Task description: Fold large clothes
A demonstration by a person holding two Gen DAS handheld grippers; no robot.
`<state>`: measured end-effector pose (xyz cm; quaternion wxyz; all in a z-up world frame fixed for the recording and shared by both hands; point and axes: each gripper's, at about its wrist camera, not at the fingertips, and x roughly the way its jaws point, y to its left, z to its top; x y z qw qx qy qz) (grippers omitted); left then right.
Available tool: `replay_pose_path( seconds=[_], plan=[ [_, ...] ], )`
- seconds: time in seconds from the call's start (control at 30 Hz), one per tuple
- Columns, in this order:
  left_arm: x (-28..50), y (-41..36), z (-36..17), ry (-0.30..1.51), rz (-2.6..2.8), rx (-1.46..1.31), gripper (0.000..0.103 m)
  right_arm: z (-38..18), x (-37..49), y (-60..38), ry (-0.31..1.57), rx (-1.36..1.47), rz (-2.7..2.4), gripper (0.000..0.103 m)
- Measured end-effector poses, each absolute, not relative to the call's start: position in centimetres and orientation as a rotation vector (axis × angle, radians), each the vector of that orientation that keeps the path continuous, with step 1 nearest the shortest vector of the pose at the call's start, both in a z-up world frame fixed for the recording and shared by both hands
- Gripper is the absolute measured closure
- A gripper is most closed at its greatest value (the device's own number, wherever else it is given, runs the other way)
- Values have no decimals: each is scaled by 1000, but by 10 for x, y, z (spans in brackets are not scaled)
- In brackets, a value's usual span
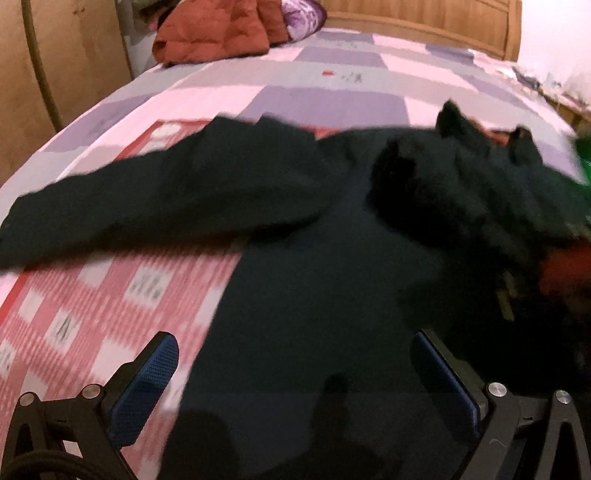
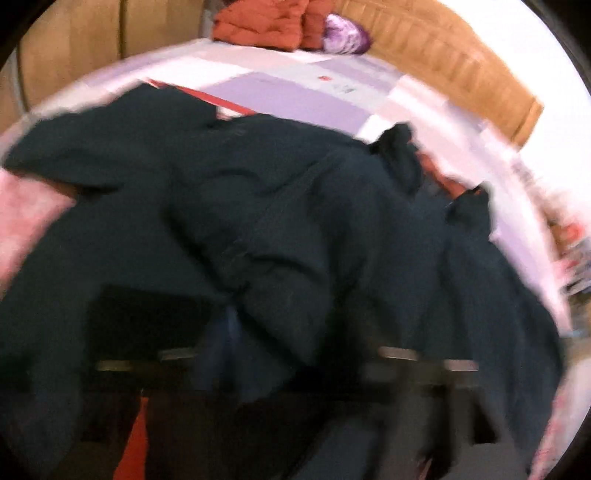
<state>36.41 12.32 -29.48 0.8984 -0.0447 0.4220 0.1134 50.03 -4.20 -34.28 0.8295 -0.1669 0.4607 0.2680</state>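
Note:
A large dark teal jacket [image 1: 295, 221] lies spread on the bed, one sleeve [image 1: 147, 192] stretched out to the left and its right part bunched in a heap [image 1: 461, 177]. My left gripper [image 1: 291, 338] hovers over the jacket's near body, its blue pads [image 1: 144, 387] wide apart and holding nothing. In the blurred right wrist view the same jacket [image 2: 295, 203] fills the frame in crumpled folds. My right gripper [image 2: 299, 328] sits low over it, its jaws apart; a fold of cloth lies between them and I see no pad pressing on it.
The bed sheet [image 1: 92, 295] is pink-and-red check near me and lilac patchwork farther off. A rust-orange puffer jacket [image 1: 214, 33] and a purple patterned pillow [image 1: 303, 14] lie by the wooden headboard [image 1: 424, 18]. A wooden wardrobe [image 1: 55, 74] stands on the left.

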Motion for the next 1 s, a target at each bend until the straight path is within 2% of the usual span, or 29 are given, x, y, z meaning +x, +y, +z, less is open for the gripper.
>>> replay_pose_path(
  seconds=[0.13,0.23,0.43,0.53,0.6,0.67,0.73,0.83,1.0],
  plan=[
    [408,106,-275,837,206,-135,0,-300,485,-91,802,-314,465,3],
    [445,79,-263,818,154,-125,0,-283,506,-145,718,-319,237,3],
    [525,1,-265,776,59,2,0,-301,570,-223,792,-247,32,3],
    [562,-24,-291,804,92,101,0,-333,585,-239,864,-272,33,4],
    [584,-21,-328,908,171,181,0,-352,588,-263,879,-273,12,5],
    [585,6,-357,953,115,84,0,-356,582,-294,853,-218,6,5],
    [574,25,-361,916,122,8,0,-362,575,-320,852,-181,-48,5],
    [566,30,-364,896,133,-16,0,-373,575,-364,918,42,-39,1],
    [559,28,-354,884,167,30,0,-362,564,-339,853,-149,-105,1]
  ],
)
